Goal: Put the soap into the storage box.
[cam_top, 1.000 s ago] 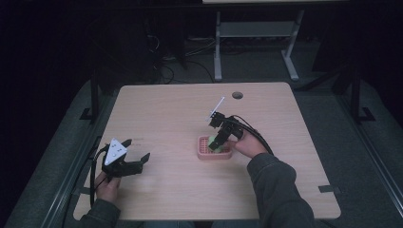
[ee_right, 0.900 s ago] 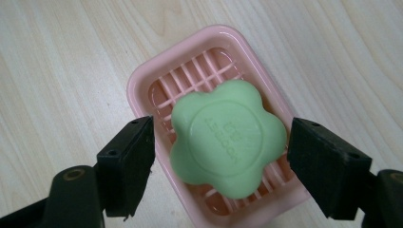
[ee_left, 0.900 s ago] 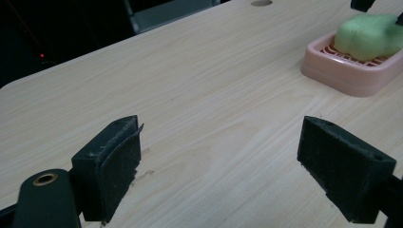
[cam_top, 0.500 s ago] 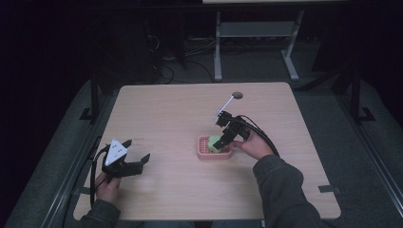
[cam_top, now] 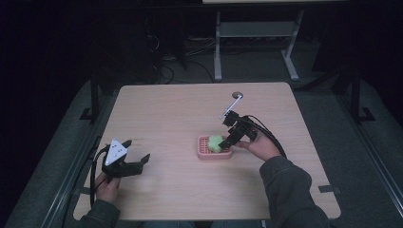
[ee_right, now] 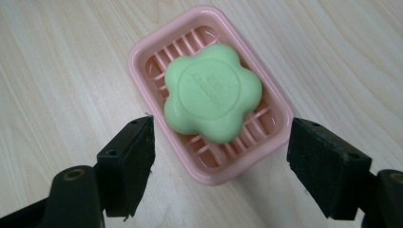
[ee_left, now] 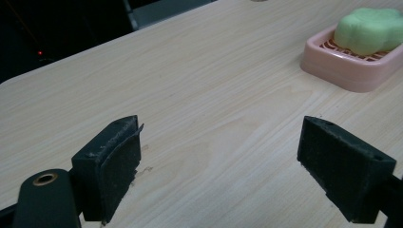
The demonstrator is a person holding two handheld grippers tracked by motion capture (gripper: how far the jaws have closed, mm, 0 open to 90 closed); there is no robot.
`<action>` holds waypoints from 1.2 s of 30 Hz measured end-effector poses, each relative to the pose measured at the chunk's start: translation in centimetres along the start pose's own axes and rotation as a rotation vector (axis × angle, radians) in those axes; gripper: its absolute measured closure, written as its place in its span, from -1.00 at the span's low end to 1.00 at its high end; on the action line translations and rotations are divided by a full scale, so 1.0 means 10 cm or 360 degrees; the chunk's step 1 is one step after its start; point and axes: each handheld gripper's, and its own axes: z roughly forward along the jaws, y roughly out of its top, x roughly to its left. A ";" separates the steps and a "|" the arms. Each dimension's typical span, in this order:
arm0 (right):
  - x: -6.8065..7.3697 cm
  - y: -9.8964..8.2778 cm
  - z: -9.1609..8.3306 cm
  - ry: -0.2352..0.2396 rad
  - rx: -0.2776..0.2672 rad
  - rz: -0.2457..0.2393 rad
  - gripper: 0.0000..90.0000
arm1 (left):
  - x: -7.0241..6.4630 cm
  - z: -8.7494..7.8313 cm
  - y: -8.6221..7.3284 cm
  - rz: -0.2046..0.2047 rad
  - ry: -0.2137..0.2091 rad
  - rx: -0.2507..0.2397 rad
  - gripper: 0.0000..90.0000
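A green flower-shaped soap [ee_right: 212, 92] lies in a pink slatted soap dish [ee_right: 147, 47] on the wooden table [cam_top: 180, 109]. My right gripper [ee_right: 221, 164] stands open just above and behind the dish, jaws wide on either side of its near end, holding nothing. In the high view the right gripper [cam_top: 231, 137] sits at the dish's [cam_top: 205, 153] right edge, next to the soap [cam_top: 216, 142]. My left gripper [cam_top: 128, 161] rests open near the table's front left, far from the dish. Its own view has the left gripper [ee_left: 218, 164] over bare wood, with dish [ee_left: 347, 76] and soap [ee_left: 368, 28] at upper right.
A small round hole [cam_top: 236, 95] is in the table near its far edge. A metal desk frame [cam_top: 256, 33] stands on the dark floor beyond the table. Cables trail from both grippers.
My right gripper has let go of the soap, which now lies in the dish, and has drawn back to the right and up. The left gripper has not moved.
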 end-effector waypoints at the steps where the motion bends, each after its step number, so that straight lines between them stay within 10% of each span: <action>1: 0.00 -0.01 -0.01 0.0000 -0.0003 0.0001 -0.46 | 0.00 0.00 0.00 0.0001 -0.0001 0.0003 -0.69; 36: -0.05 -0.40 -0.23 -0.0035 -0.0034 0.0083 -0.46 | -0.01 0.00 0.00 0.0005 -0.0004 0.0015 -0.69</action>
